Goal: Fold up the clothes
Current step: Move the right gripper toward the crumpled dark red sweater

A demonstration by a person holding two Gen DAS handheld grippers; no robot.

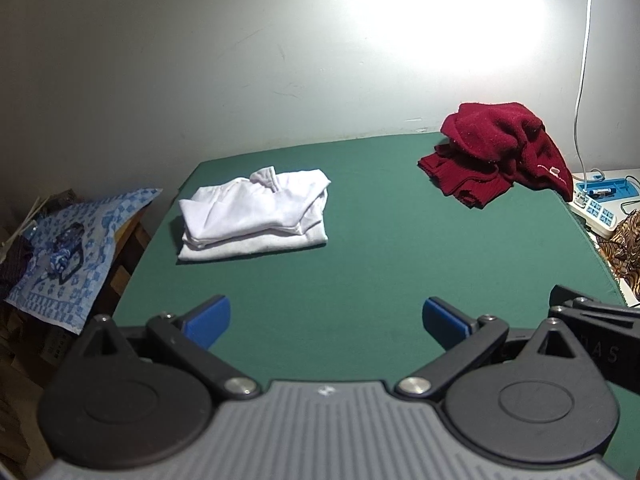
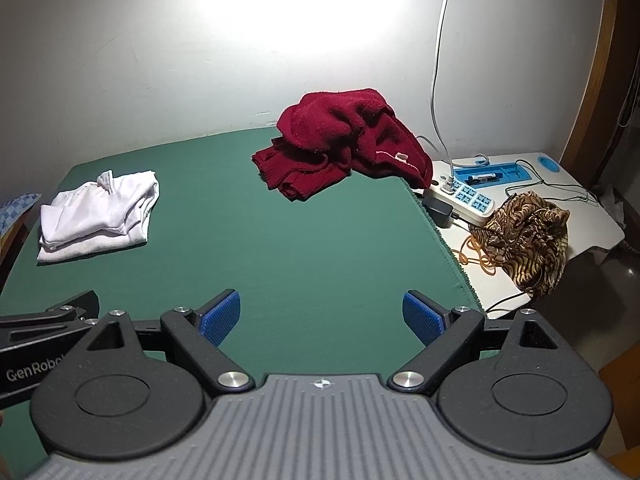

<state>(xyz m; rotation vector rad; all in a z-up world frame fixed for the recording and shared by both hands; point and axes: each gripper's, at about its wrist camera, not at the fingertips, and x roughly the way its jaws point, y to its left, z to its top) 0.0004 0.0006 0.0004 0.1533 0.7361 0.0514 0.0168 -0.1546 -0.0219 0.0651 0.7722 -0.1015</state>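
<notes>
I held both the left gripper (image 1: 326, 318) and right gripper (image 2: 321, 316) spread, empty; the red sweater (image 2: 340, 144), upper centre, probably awaited folding.

On the tabletop (image 2: 280, 248): folded garment (image 2: 98, 214) at left, crumpled sweater (image 2: 344, 140) at far right, well apart. Beyond the right edge, power strip (image 2: 466, 196) behind bunched cloth (image 2: 528, 236).

The left hand-held gripper (image 1: 326, 322) had a grey ribbed body, two round black discs, black linkage arms joined by silver screws, and blue textured pads (image 1: 210, 320). The right hand-held gripper (image 2: 322, 318) looked alike. White "GenRobo" lettering marked the black side of the left one.
</notes>
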